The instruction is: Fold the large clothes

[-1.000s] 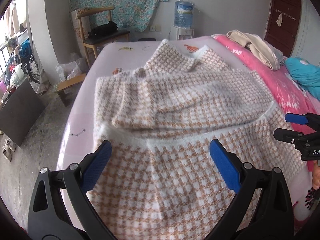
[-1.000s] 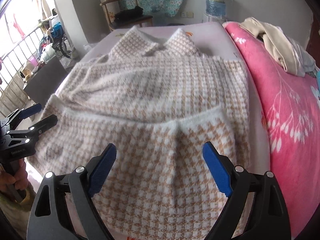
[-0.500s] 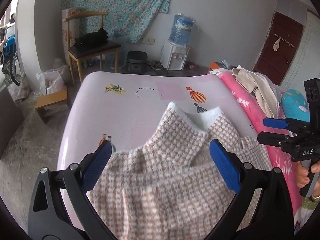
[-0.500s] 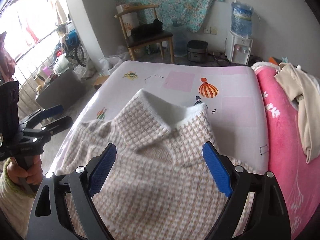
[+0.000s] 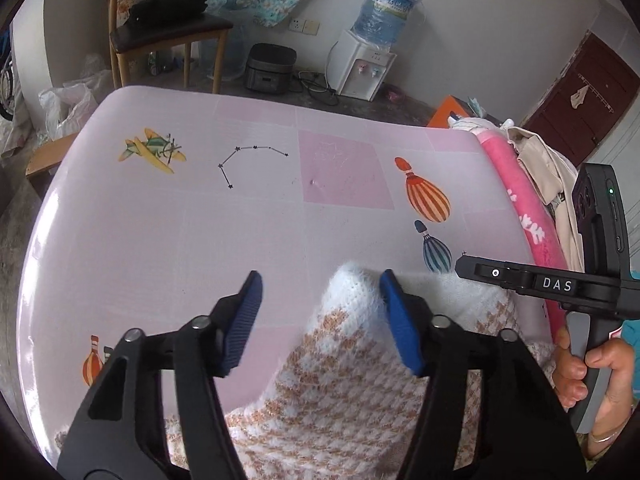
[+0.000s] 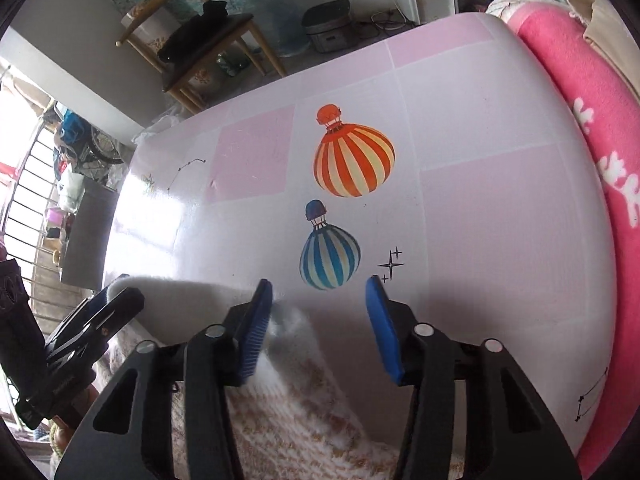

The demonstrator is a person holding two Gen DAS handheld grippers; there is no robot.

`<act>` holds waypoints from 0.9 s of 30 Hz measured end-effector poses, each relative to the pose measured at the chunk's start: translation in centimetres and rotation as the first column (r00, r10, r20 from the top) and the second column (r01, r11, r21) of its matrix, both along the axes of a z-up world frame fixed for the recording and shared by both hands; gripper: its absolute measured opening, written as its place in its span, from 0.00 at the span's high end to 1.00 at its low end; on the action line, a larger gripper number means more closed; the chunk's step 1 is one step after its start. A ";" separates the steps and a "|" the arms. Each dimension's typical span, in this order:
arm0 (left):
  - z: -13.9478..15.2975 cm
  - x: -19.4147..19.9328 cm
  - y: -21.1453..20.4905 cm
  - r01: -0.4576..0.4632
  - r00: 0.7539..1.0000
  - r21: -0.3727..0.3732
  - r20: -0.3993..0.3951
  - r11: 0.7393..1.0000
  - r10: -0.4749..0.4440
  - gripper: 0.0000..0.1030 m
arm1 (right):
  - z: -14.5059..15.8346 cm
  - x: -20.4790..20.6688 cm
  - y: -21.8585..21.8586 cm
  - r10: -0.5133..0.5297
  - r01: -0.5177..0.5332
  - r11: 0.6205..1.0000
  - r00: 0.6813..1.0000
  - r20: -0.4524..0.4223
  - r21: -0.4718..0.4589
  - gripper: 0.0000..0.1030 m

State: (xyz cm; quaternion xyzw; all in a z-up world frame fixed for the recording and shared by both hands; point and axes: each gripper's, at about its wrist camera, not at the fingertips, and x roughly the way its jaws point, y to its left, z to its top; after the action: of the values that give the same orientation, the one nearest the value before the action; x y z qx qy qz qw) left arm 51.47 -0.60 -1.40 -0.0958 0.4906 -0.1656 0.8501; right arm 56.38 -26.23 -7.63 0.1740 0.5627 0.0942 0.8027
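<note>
A fuzzy white-and-tan houndstooth sweater (image 5: pixel 344 384) lies on the pink sheet (image 5: pixel 240 232) of the bed, collar end toward the far edge. My left gripper (image 5: pixel 320 308) is open low over the left collar tip, which sits by its right finger. My right gripper (image 6: pixel 320 312) is open over the other collar tip (image 6: pixel 288 344), which touches its left finger. The right gripper shows in the left wrist view (image 5: pixel 472 270), and the left gripper in the right wrist view (image 6: pixel 108 308), close beside each other.
A pink flowered blanket (image 6: pixel 592 128) with beige clothes (image 5: pixel 548 176) lies along the bed's right side. Beyond the bed's far edge are a wooden chair (image 5: pixel 168 32), a rice cooker (image 5: pixel 272 68) and a water dispenser (image 5: pixel 368 60).
Both grippers have moved forward along the sweater from its hem to the collar and come down low. Their jaws have narrowed somewhat but stay open.
</note>
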 end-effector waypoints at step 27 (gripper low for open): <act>1.6 -21.4 -0.2 0.358 0.922 0.218 0.071 0.908 -0.381 0.89 | 10.4 -22.9 2.4 0.411 -0.381 0.911 0.862 0.296 -0.158 0.54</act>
State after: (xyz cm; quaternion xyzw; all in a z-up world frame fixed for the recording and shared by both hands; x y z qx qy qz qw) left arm 30.05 -0.80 0.23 0.0947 0.4656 -0.2784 0.8347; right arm 33.49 -23.85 2.77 -0.0011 0.4510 0.2578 0.8545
